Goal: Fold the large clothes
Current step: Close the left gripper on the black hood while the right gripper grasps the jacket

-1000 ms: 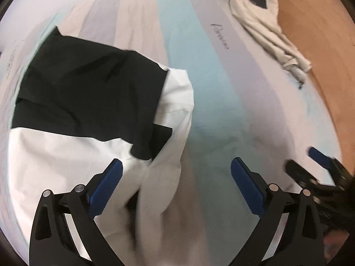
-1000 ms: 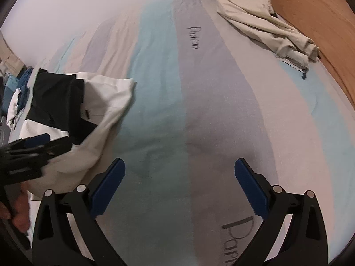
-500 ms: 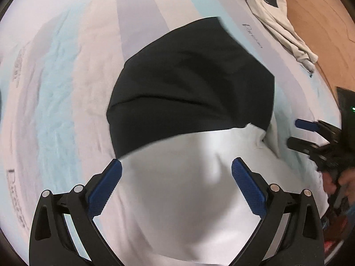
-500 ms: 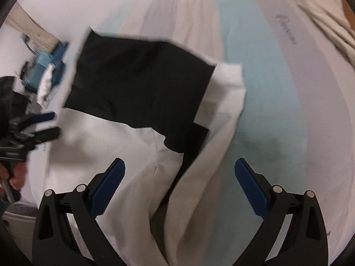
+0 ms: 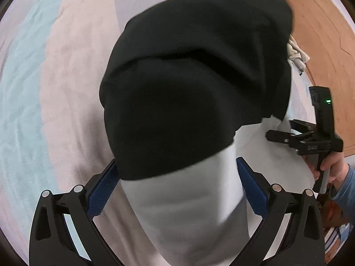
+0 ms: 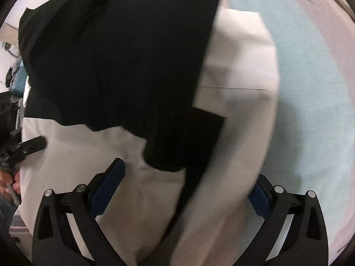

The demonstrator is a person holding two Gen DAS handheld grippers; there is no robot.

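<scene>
**Garment bunched up right in front of both grippers**

Garment (image 5: 195,84), the black-and-white one, sits on the striped bed (image 5: 44,71) and now fills nearly all of both wrist views. Half a second ago you could see plenty of bed around it in the left view; now the black part swells up close and hides most of the cream garment (image 5: 296,55) at the far edge by the wooden floor (image 5: 321,33). A second ago the right view was mostly bare bedsheet with the garment off to the side, so both tools have come in a lot closer.

Left gripper (image 5: 177,184) is spread wide, with the white part of the cloth running down between its blue pads (image 5: 102,190). Can't tell if the pads actually touch the fabric. Right gripper (image 6: 182,190) is spread wide too, with white and black folds heaped between its fingers; the right pad is half hidden behind the cloth.

In the left view the right gripper shows at the garment's right edge, in a hand (image 5: 332,166) with a blue sleeve (image 5: 346,190). In the right view the left gripper pokes in at the garment's left edge.

Right view is blurry. No containers that I can make out, just some blurred stuff past the bed's left side.
</scene>
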